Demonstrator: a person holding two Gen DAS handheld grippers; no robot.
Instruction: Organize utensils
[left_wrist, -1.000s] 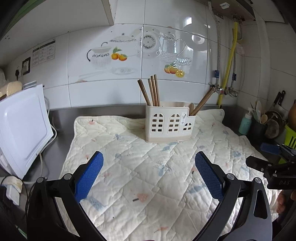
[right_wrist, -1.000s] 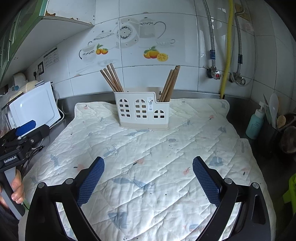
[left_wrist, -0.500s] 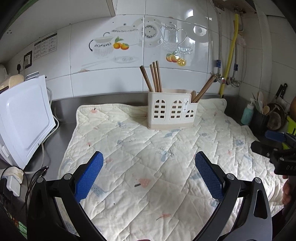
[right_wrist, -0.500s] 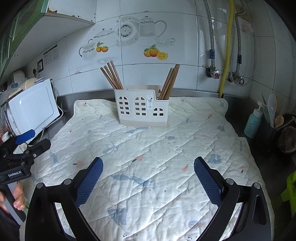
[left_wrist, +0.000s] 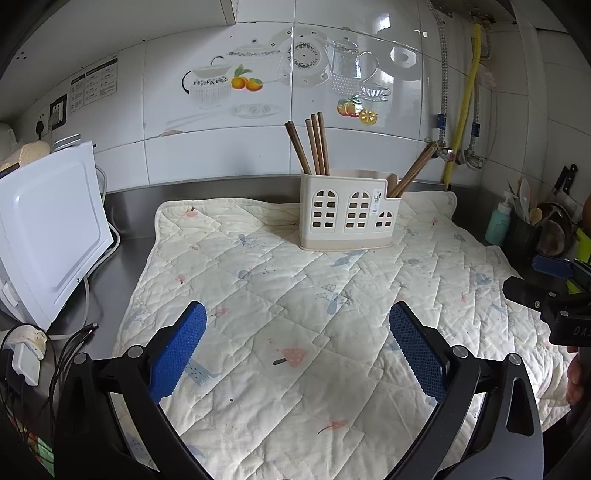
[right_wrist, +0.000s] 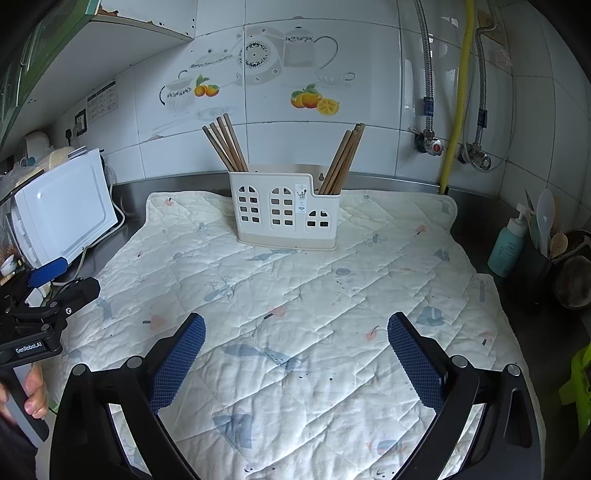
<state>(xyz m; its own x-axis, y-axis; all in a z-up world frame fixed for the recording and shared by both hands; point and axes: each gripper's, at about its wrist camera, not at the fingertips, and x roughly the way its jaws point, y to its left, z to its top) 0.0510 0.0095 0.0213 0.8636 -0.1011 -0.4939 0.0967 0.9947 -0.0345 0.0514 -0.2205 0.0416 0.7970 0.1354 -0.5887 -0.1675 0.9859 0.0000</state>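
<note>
Both my hand-held grippers are released, nothing held: left hand-held gripper (left_wrist: 297, 334) and right hand-held gripper (right_wrist: 295, 339) hover over the quilted mat (right_wrist: 295, 302), well short of the utensil holder (right_wrist: 286, 208). Holder stands upright at the mat's far edge; chopsticks (right_wrist: 225, 146) in its left compartment, more chopsticks (right_wrist: 343, 158) in its right one.

Home kitchen. Stainless steel counter (left_wrist: 133, 254) runs along a white tiled wall (right_wrist: 332, 147) bearing teapot-and-fruit decals (left_wrist: 236, 83). Quilted mat (right_wrist: 295, 295) spread over the counter; a cream utensil caddy (right_wrist: 284, 212) stands on it with wooden chopsticks (right_wrist: 225, 144). Yellow gas hose (right_wrist: 456, 103) and braided water lines with valves at the right. Soap pump bottle (right_wrist: 506, 245), ladles and a pot crowd the right corner. White appliance (left_wrist: 44, 225) at left.
</note>
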